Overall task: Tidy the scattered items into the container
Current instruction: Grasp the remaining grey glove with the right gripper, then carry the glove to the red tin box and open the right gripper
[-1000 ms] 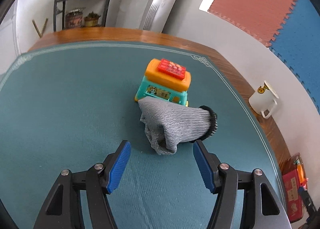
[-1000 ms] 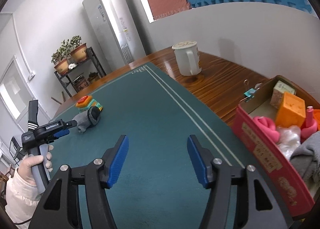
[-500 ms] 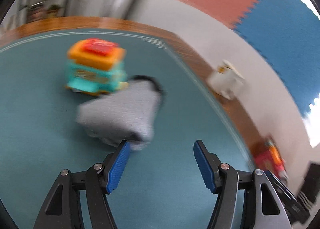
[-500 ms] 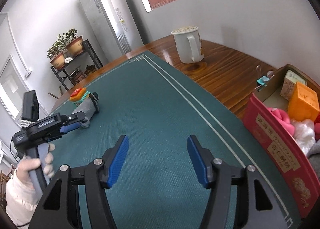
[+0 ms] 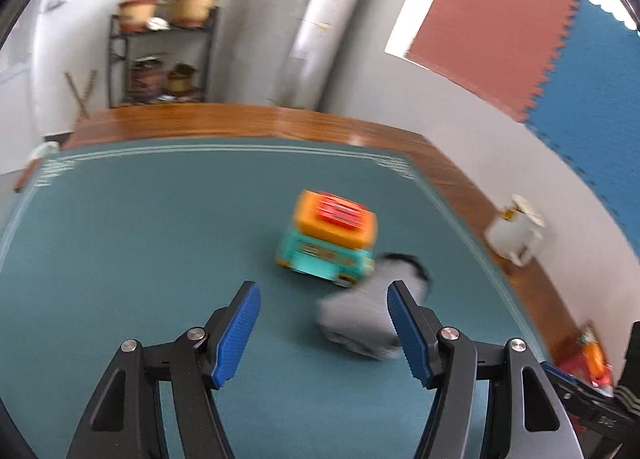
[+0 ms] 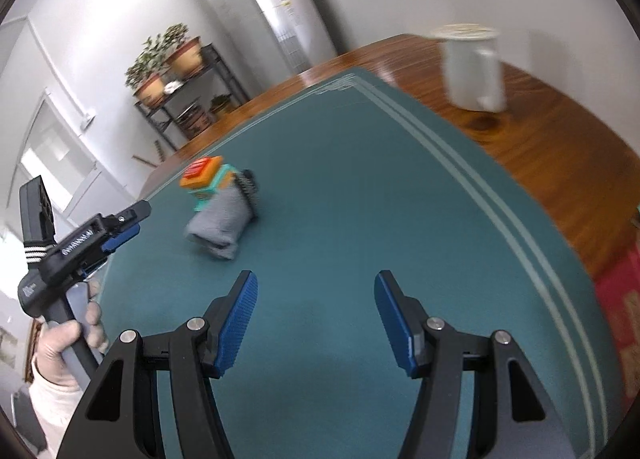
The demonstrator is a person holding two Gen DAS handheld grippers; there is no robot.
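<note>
Your left gripper is spread wide and holds nothing; its blue pads touch nothing but air above the teal mat. The grey sock, blurred in the left wrist view, lies just ahead of the tips and partly behind the right-hand pad, so it sits off to that side rather than centred between the fingers. Just beyond the sock, touching its far end, stands the orange-and-teal toy bus. Farther out to the right, on the wooden table edge, is a white mug.

Your right gripper is also wide apart and empty, hovering over bare mat. From it, the sock and toy bus lie well ahead and to the left, the sock's dark cuff leaning against the bus. At its far left you can see the left gripper held up by your gloved hand on the grey handle, its nose pointing toward the sock but still apart from it. The red container shows only as a blurred strip at the right edge of this view, close beside the right gripper.
</note>
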